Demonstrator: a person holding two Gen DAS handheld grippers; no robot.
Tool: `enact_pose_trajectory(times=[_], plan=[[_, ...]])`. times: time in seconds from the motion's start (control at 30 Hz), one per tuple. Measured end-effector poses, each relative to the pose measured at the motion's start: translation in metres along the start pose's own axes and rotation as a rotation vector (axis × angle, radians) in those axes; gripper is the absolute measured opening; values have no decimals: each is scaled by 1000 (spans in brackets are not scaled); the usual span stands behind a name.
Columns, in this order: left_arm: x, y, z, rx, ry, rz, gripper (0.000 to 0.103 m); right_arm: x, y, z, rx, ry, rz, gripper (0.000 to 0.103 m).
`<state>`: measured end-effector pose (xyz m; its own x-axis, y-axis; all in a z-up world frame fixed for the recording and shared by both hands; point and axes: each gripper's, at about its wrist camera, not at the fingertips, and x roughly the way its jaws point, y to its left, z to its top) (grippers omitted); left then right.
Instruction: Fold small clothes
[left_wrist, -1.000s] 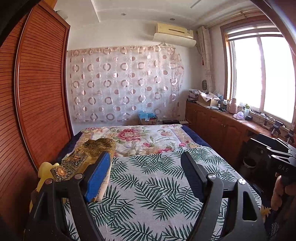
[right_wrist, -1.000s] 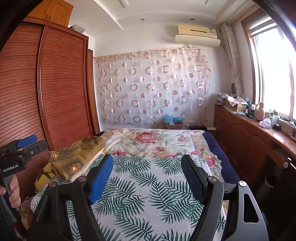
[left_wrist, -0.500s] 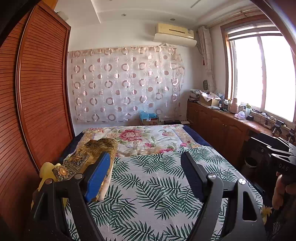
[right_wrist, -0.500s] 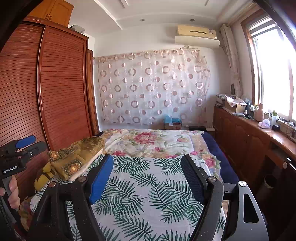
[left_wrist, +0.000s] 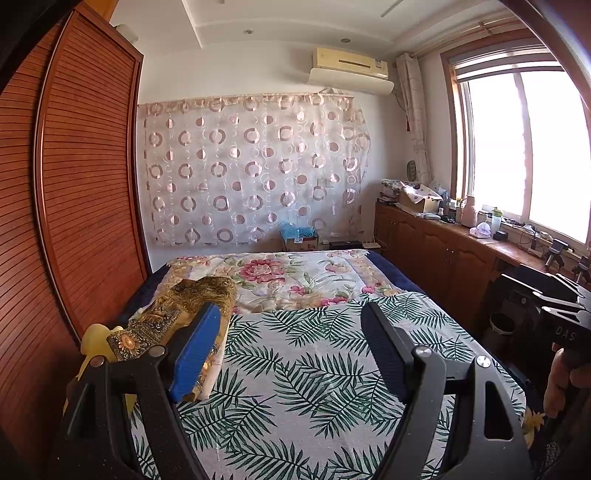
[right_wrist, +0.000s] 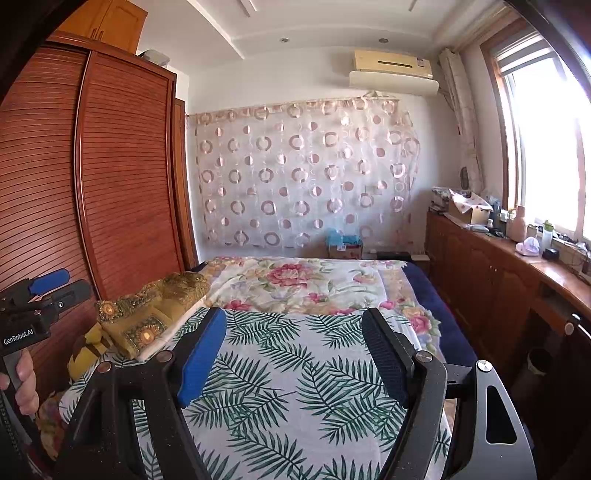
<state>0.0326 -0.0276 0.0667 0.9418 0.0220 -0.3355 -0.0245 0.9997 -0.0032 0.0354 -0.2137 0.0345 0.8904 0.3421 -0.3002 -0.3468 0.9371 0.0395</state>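
Clothes (left_wrist: 184, 314) lay piled along the bed's (left_wrist: 314, 354) left edge, long axis running away from both grippers. Left gripper (left_wrist: 291, 354) was nearer; right gripper (right_wrist: 295, 354) hovered mid-bed. Both jaws gaped, empty.

Bed covered by a white sheet printed with green palm leaves (left_wrist: 325, 373), a floral pink-rose quilt (left_wrist: 295, 277) beyond it. Reddish-brown louvred wooden wardrobe (left_wrist: 85, 192) to the left; circle-patterned sheer curtain (left_wrist: 251, 170) on the far wall beneath a cream wall-mounted air conditioner (left_wrist: 351, 70). Brown wooden cabinet run (right_wrist: 491, 273) below the window, its top cluttered.
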Motion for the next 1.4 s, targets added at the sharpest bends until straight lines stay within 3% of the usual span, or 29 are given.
enact_pose_trajectory(times=[1.4], plan=[[-2,7,0,-2,-4,6,79,1,-2,0,-2,-6,-5,77]])
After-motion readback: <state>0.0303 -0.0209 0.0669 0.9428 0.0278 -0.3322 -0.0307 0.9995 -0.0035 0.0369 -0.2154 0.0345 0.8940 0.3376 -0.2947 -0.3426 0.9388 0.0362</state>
